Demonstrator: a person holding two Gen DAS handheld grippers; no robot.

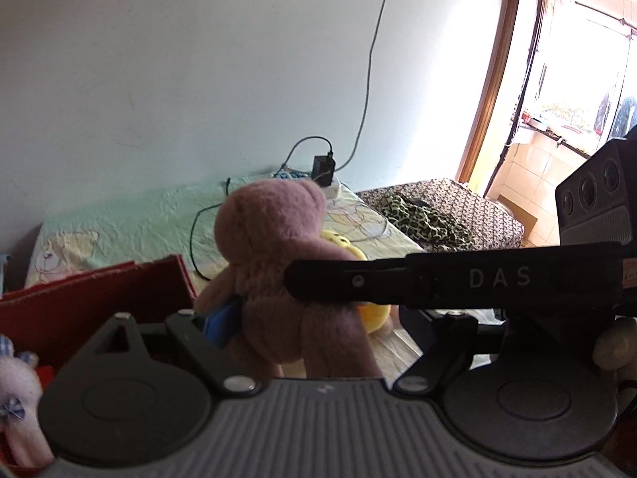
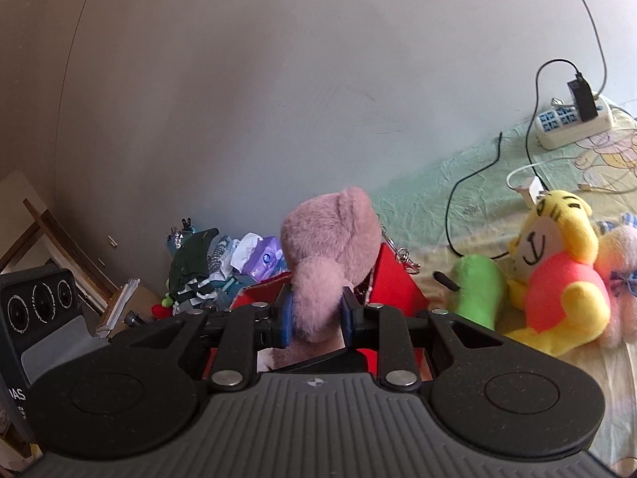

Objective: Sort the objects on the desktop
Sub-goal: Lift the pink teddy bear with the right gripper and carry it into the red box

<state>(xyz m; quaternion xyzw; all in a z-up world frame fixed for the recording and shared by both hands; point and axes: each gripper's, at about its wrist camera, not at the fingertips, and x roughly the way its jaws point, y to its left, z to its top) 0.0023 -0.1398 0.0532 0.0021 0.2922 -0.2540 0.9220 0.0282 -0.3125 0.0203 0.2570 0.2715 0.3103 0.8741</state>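
Observation:
A mauve-pink teddy bear (image 1: 278,263) hangs over an open red box (image 1: 91,298). My right gripper (image 2: 316,314) is shut on one limb of the teddy bear (image 2: 330,239), blue pads (image 2: 284,314) pressed on both sides. In the left wrist view the right gripper's black finger marked DAS (image 1: 438,279) reaches in from the right onto the bear. My left gripper (image 1: 330,318) stands open around the bear's body, its left blue pad (image 1: 223,322) touching the bear's arm and its right fingertip hidden. The red box (image 2: 398,290) lies just beyond the bear.
A yellow tiger plush (image 2: 557,279), a green plush (image 2: 477,294) and a pink plush (image 2: 625,263) lie on the green sheet (image 2: 458,171) at the right. A pale pink plush (image 1: 16,382) sits in the box. A power strip (image 2: 573,123) with cables and a clothes pile (image 2: 207,267) lie behind.

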